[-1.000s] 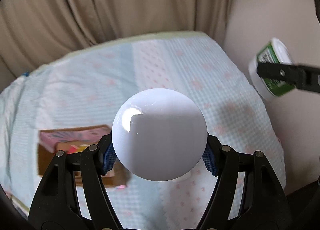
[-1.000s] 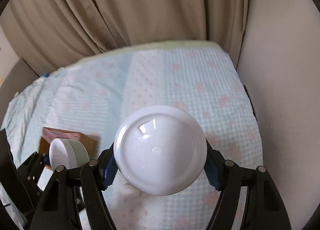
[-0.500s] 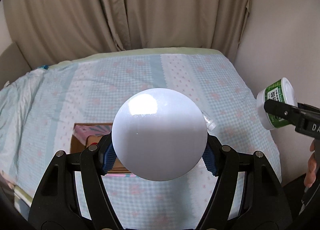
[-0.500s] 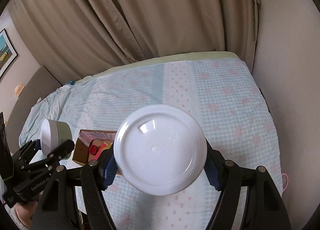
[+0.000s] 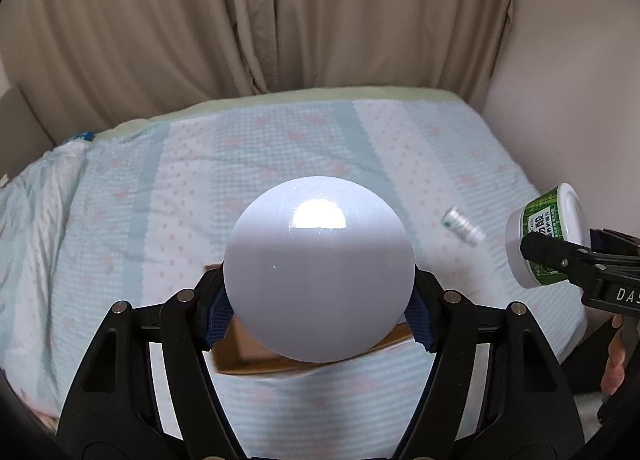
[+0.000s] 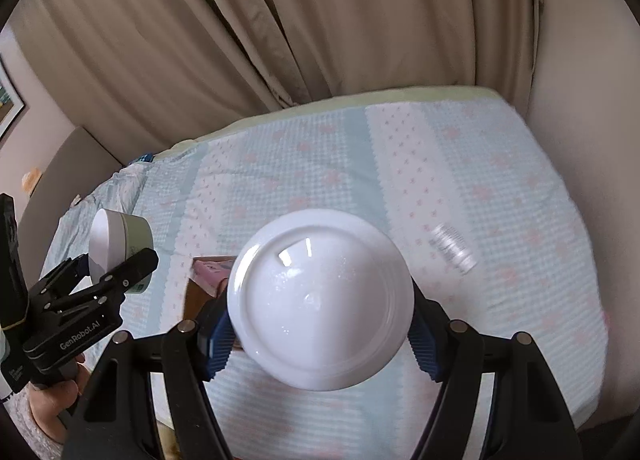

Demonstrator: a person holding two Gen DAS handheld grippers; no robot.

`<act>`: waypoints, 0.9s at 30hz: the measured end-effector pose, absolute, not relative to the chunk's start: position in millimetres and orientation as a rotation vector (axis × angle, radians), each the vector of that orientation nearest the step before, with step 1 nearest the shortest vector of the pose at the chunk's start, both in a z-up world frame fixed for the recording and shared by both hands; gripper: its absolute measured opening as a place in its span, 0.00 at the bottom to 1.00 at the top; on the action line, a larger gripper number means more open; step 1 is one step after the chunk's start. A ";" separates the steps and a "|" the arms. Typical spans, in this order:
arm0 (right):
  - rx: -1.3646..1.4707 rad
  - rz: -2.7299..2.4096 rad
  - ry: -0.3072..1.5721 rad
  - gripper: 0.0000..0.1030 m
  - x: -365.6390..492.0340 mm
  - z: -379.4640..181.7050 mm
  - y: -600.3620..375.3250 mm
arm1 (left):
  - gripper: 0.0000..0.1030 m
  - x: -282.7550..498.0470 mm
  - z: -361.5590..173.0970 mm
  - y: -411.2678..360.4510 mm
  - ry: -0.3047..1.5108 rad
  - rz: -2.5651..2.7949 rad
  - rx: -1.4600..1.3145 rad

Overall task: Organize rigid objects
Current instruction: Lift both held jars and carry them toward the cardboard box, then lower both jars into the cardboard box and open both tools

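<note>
My left gripper [image 5: 319,318] is shut on a round jar [image 5: 319,268] whose flat white end faces the camera. In the right wrist view the same jar [image 6: 120,236] shows a pale green side, held at far left by the left gripper [image 6: 120,262]. My right gripper [image 6: 320,334] is shut on a white jar [image 6: 320,300], lid towards the lens. Its green label shows on that jar [image 5: 544,219] at the right edge of the left wrist view, in the right gripper [image 5: 550,246]. Both hang above the bed. An open cardboard box [image 5: 256,360] lies below, mostly hidden.
The bed has a pale blue cover with pink flowers [image 5: 280,163]. A small clear bottle [image 5: 462,225] [image 6: 452,248] lies on it to the right. A pink packet [image 6: 214,270] sits in the box [image 6: 196,300]. Beige curtains hang behind; a wall borders the right side.
Both grippers have pulled back from the bed with their jars still held. The box has slid under the held jars in view, and the small clear bottle has come into sight.
</note>
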State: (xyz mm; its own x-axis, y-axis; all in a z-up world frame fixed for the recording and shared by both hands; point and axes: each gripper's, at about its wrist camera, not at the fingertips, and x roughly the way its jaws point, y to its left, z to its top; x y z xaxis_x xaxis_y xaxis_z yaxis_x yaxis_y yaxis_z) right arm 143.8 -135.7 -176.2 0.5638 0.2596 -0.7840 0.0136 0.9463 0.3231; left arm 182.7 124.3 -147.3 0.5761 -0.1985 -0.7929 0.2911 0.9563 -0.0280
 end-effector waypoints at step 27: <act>0.041 0.339 1.369 0.67 217.1 -391.7 36.4 | 0.66 293.4 -375.5 175.3 1.308 -0.332 0.212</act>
State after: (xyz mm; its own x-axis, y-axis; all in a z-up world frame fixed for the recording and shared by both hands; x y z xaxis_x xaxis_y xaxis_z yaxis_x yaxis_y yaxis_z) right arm 217.1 36.4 -391.7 0.1601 0.2606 -0.9521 -0.2134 0.9508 0.2244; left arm 293.4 175.3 -375.5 0.2224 -0.1197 -0.9676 0.3564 0.9337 -0.0336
